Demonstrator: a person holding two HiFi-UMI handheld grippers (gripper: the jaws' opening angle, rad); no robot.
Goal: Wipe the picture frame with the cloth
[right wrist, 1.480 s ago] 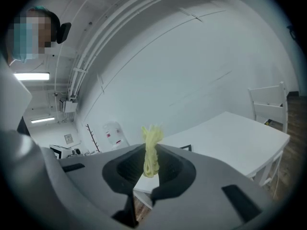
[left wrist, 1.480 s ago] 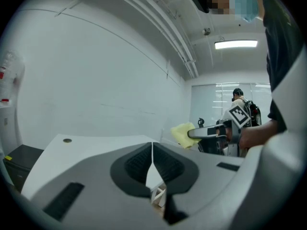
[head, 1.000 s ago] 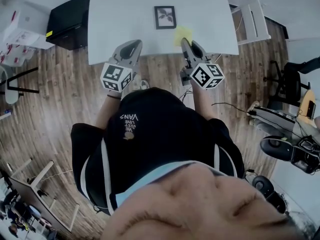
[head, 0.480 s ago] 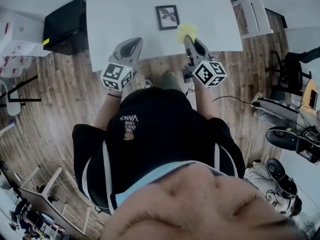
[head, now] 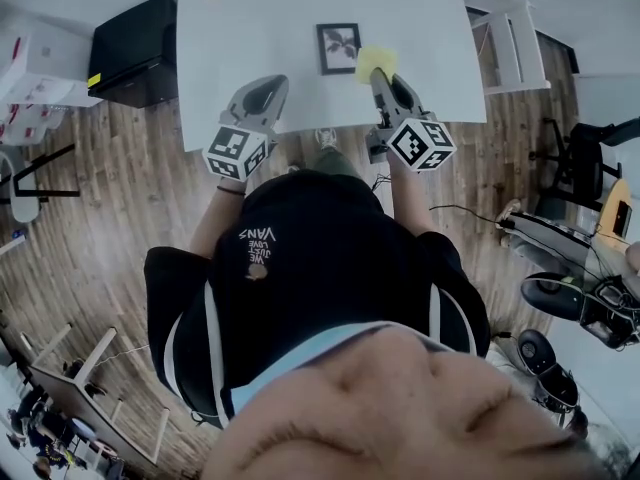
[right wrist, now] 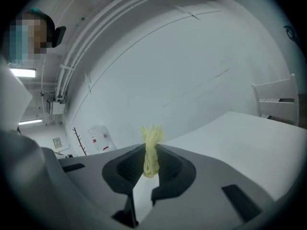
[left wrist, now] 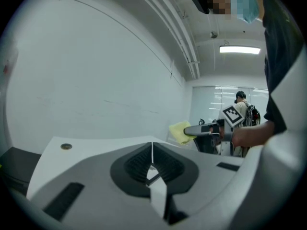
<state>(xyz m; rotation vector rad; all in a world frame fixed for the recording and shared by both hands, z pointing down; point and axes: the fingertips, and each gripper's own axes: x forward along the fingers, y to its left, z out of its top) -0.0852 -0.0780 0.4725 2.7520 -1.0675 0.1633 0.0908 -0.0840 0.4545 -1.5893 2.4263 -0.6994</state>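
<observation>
Cloth (head: 374,63) pinched in outstretched right gripper (head: 381,76) fingers beside picture frame (head: 338,48), left gripper (head: 265,90) fingers pressed together, empty.

The small dark rectangular picture frame (head: 338,48) lies flat on the white rectangular table (head: 260,28), about midway across and nearer the person's edge. Just right of it is the yellow cloth (head: 373,62), pinched between the jaws of the right gripper (head: 378,76). Whether the cloth touches the frame's right edge is hard to tell. The left gripper (head: 266,88) sits over the near table edge, left of the frame and apart from it. A black box-shaped cabinet (head: 130,48) stands on the wooden plank floor (head: 130,188) left of the table, and a white slatted rack (head: 510,38) stands to the table's right.
</observation>
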